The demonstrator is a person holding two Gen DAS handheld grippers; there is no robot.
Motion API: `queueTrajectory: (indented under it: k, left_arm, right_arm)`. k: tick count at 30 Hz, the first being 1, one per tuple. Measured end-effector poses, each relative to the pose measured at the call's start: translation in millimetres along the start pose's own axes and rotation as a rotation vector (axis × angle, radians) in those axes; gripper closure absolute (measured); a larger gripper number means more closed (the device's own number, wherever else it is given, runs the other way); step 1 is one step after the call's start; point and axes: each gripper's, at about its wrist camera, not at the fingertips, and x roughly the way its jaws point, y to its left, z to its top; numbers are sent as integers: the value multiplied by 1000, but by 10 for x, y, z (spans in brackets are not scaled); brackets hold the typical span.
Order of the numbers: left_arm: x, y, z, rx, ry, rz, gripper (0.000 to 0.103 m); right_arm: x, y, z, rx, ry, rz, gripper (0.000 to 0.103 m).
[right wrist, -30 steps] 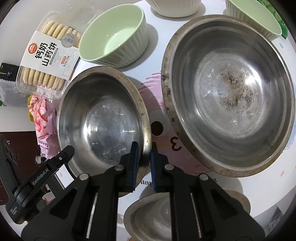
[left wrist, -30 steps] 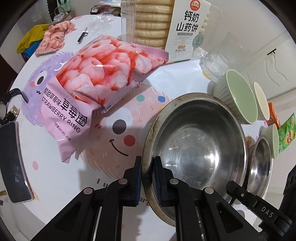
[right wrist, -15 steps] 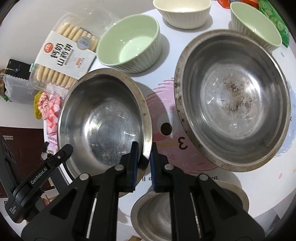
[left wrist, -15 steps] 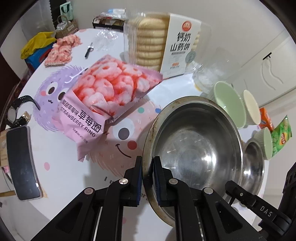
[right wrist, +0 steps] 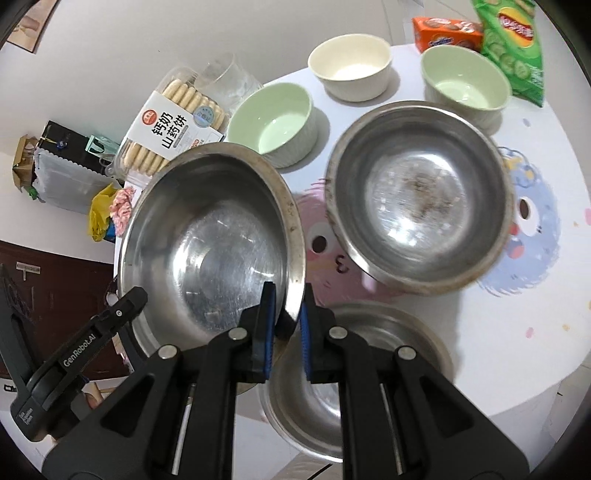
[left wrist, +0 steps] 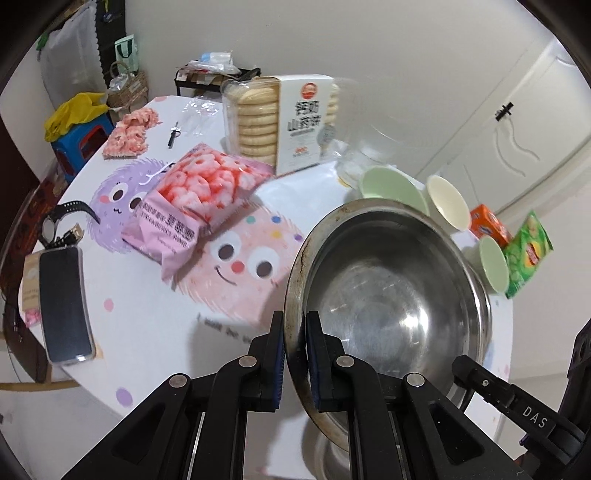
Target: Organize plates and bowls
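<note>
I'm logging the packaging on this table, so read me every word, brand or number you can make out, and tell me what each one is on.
"钙奶山药饼": biscuit box.
"Lay's": green chip bag.
"GenRobot.AI": left gripper arm, seen from the right wrist.
"DAS": right gripper arm, seen from the left wrist.
"3": tablecloth.
Pink snack bag: blurred, unreadable.
Orange box: lettering too small.

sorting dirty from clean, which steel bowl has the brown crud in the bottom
The steel bowl resting on the table by the blue monster print; the held bowl looks mostly clean.

Both grippers are matte black with blue pads [left wrist: 279,363], silver pivot screws, and white lettering.
</note>
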Motion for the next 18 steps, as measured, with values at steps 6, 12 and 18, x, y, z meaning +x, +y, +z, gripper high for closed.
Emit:
queueTrajectory:
  k: [6,12,18]
  left_arm:
    - [-57,-170,-414,17,34,-16,93]
    - [88,-255,-845,34,119,-9,93]
    - [197,-307,-1094,54,166,9,93]
  right_arm:
    - [-236,-277,-339,6,-5,-14,88]
    - [-271,-582,-673,30,28,-45,88]
    - [-208,-807,-919,56,72,-74,88]
